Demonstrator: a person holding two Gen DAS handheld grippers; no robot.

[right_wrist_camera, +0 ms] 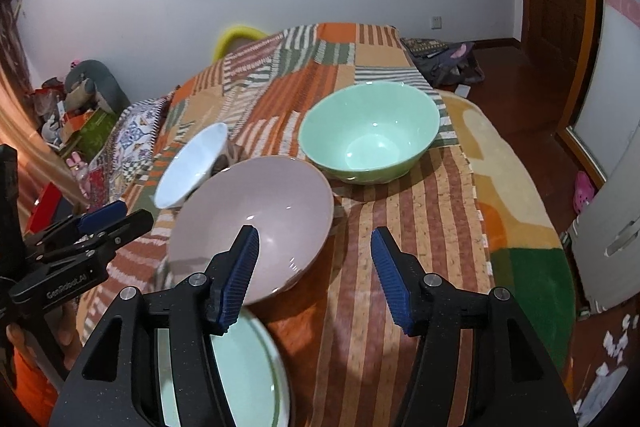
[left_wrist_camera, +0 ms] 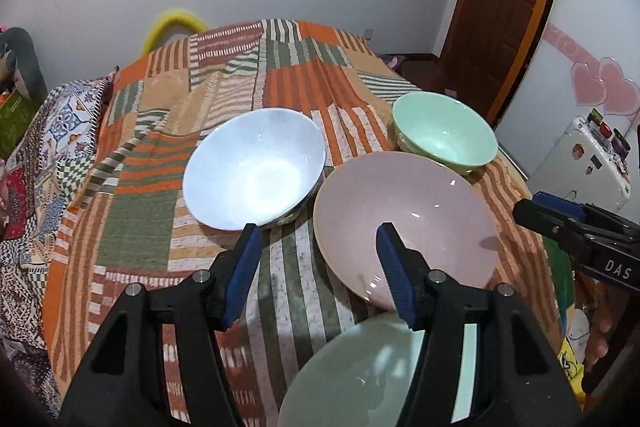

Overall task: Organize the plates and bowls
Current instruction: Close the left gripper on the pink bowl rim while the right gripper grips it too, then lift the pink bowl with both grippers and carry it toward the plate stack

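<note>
Nearest in both views, at the bottom edge, lies a pale green glazed plate (left_wrist_camera: pixel 360 383), partly hidden under the gripper bodies. In the left wrist view it sits lower centre, beneath the left gripper (left_wrist_camera: pixel 318 271), whose blue-padded jaws stand apart with nothing between them. In the right wrist view the same plate (right_wrist_camera: pixel 248 367) lies lower left, below the left finger of the right gripper (right_wrist_camera: pixel 314 275), whose jaws are likewise parted and empty over bare striped cloth.

Just beyond the plate sits a wide, shallow pink ceramic bowl (left_wrist_camera: pixel 404 223), touching or overlapping the plate's far rim. From the left gripper it lies ahead and to the right, with the right finger over its near rim. From the right gripper the pink bowl (right_wrist_camera: pixel 256 223) lies ahead and to the left, under that gripper's left finger. So it sits between the two hands, about equally near to each; I judge either could take its near rim with a small sideways shift.

Farther back, a white ceramic bowl (left_wrist_camera: pixel 256 167) stands centre left, just beside the pink one, nearer the left hand. A mint green bowl (right_wrist_camera: pixel 370 131) stands upper right of centre, nearer the right hand.

All rest on a patchwork striped blanket (left_wrist_camera: pixel 160 155).
</note>
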